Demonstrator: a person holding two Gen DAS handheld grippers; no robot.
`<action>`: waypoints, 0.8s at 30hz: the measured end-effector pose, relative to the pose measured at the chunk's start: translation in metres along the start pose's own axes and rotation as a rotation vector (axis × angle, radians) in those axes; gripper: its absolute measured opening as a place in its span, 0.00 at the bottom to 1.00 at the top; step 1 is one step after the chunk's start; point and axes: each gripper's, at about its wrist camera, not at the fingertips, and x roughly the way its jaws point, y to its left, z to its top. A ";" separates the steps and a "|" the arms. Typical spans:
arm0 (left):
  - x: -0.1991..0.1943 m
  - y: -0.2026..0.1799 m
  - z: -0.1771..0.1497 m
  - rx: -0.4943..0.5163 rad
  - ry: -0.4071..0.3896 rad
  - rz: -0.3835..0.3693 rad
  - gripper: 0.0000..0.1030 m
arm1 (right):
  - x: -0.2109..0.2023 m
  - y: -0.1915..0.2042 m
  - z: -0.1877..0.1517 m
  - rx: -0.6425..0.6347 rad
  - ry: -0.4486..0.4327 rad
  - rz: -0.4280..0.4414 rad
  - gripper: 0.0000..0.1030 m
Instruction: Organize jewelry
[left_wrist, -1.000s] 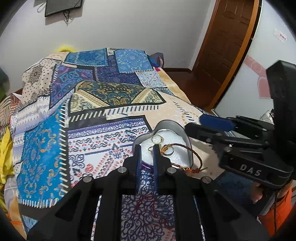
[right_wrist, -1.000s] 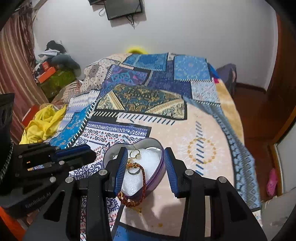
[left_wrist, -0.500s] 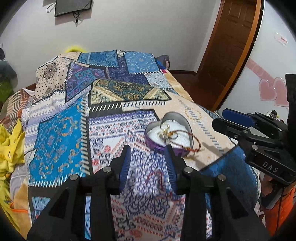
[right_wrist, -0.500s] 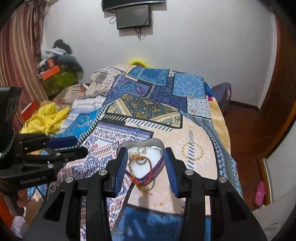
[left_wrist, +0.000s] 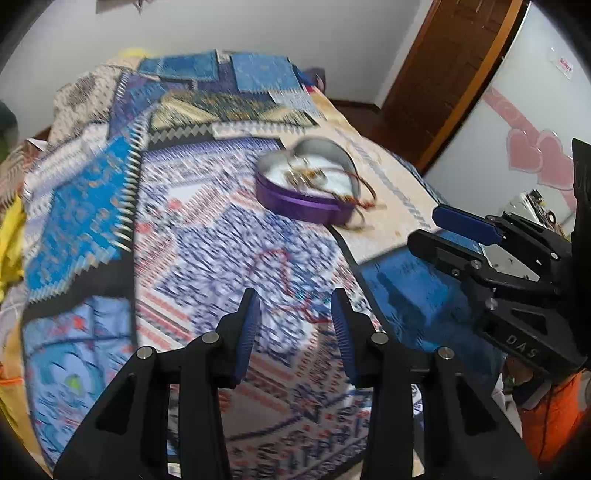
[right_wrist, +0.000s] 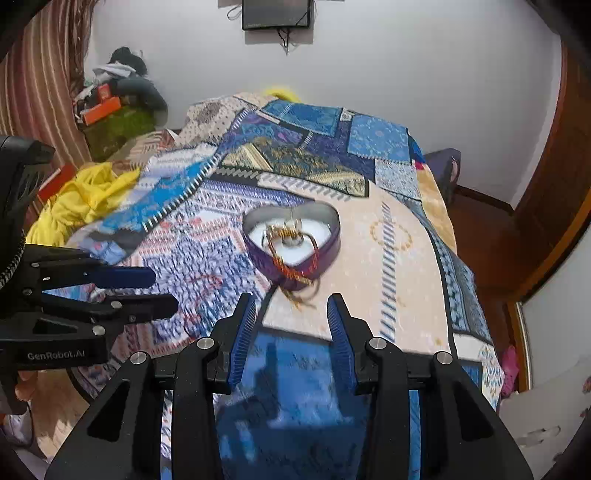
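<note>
A purple heart-shaped box (left_wrist: 306, 201) (right_wrist: 291, 240) stands on the patterned bedspread with gold rings (right_wrist: 286, 232) on its white lining. A red-and-gold bracelet (right_wrist: 295, 273) (left_wrist: 364, 197) hangs over its near rim. A thin red cord (left_wrist: 280, 273) (right_wrist: 201, 291) lies on the bedspread nearer me. My left gripper (left_wrist: 295, 306) is open and empty, just short of the cord. My right gripper (right_wrist: 291, 310) is open and empty, a little short of the box. Each gripper shows in the other's view: the right one (left_wrist: 461, 236), the left one (right_wrist: 155, 291).
The bedspread (right_wrist: 388, 251) covers the whole bed. Yellow cloth (right_wrist: 77, 206) lies at its left edge. A wooden door (left_wrist: 443, 74) and floor are to the right; a wall screen (right_wrist: 277, 14) hangs at the back.
Both grippers have pulled back from the box toward me. The left gripper, nearly shut at the box a second ago, has opened wide. The right gripper stayed open.
</note>
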 end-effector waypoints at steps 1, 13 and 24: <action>0.002 -0.004 -0.001 0.008 0.000 0.004 0.38 | -0.001 -0.001 -0.003 0.001 0.002 -0.003 0.36; 0.032 -0.013 0.006 -0.083 0.006 0.066 0.39 | -0.006 -0.022 -0.023 0.042 0.017 -0.032 0.36; 0.027 -0.017 -0.017 0.017 0.000 0.158 0.35 | -0.002 -0.019 -0.025 0.056 0.013 0.010 0.36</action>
